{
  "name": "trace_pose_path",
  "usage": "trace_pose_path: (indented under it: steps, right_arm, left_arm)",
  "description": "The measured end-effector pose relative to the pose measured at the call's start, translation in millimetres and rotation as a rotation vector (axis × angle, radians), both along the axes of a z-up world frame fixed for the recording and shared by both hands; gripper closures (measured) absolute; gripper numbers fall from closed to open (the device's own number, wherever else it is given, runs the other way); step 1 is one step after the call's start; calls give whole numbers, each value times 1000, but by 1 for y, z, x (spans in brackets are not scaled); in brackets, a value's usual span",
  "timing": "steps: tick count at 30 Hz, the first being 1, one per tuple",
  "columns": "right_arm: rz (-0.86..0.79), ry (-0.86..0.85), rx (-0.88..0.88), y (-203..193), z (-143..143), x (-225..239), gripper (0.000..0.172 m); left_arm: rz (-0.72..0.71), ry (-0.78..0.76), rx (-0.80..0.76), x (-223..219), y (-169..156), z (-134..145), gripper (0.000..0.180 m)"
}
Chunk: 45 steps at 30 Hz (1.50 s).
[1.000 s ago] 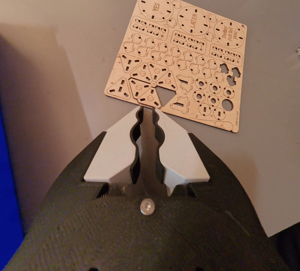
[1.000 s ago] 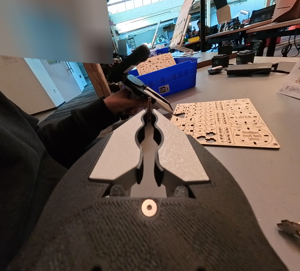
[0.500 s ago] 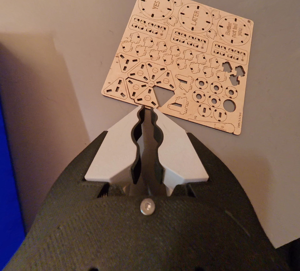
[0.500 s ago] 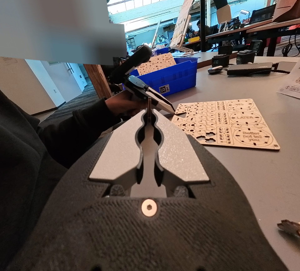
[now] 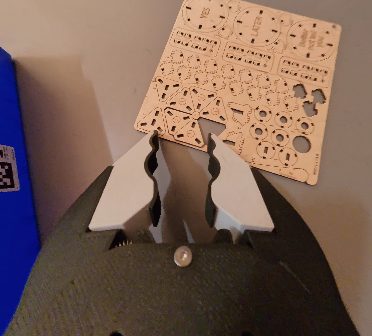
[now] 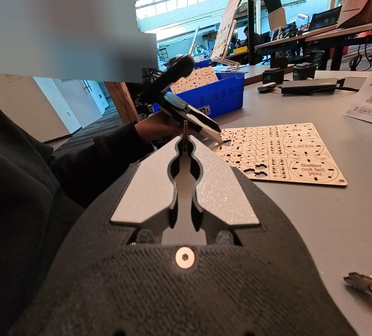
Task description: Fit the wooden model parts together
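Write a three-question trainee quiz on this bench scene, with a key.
1. True or false: the left gripper has its fingers spread apart at the near edge of the wooden puzzle sheet.
2. What does the right gripper pinch? A) a thin flat wooden piece held edge-on B) a metal spoon C) a rubber ball
3. Fill in: behind the sheet stands a ____ bin holding another cut wooden sheet.

Key: 1 true; 2 A; 3 blue.

Grey table (image 6: 302, 215) with scattered items

A wooden puzzle sheet (image 6: 291, 155), blue bin (image 6: 211, 94), black devices (image 6: 308, 86) and a paper (image 6: 360, 108) lie on it.
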State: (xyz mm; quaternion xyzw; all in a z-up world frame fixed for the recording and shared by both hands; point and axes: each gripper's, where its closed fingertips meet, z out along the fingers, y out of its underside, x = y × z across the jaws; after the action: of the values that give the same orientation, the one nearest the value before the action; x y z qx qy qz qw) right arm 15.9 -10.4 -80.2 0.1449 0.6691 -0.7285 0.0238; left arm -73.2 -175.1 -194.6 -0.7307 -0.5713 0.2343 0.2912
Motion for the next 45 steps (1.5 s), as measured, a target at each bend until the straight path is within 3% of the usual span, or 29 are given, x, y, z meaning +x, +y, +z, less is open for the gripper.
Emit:
trace_pose_path:
  steps: [4,9,14,18,24,28,32,45]
  right_arm:
    - [1,3,1,0,0,0,172]
    - [4,-2,-3,0,0,1,172]
    - [5,-4,-5,0,0,1,171]
    - [7,-5,-5,0,0,1,172]
    - [7,-9,-11,1,1,1,172]
    - [7,-6,-7,0,1,1,172]
    - [7,-9,-11,1,1,1,172]
    - [10,-11,-14,0,1,2,172]
  left_arm:
    - [-4,-13,-24,-1,2,-1,148]
    - [-3,7,-12,-1,1,3,149]
    - [24,81,-17,-3,-5,18,162]
    - [32,86,-22,-4,-6,16,158]
    - [28,32,-48,-5,-6,4,131]
    - [32,0,-33,-8,-7,-2,130]
    - [38,-19,-29,-7,-10,0,152]
    - [103,12,-25,-13,-12,9,151]
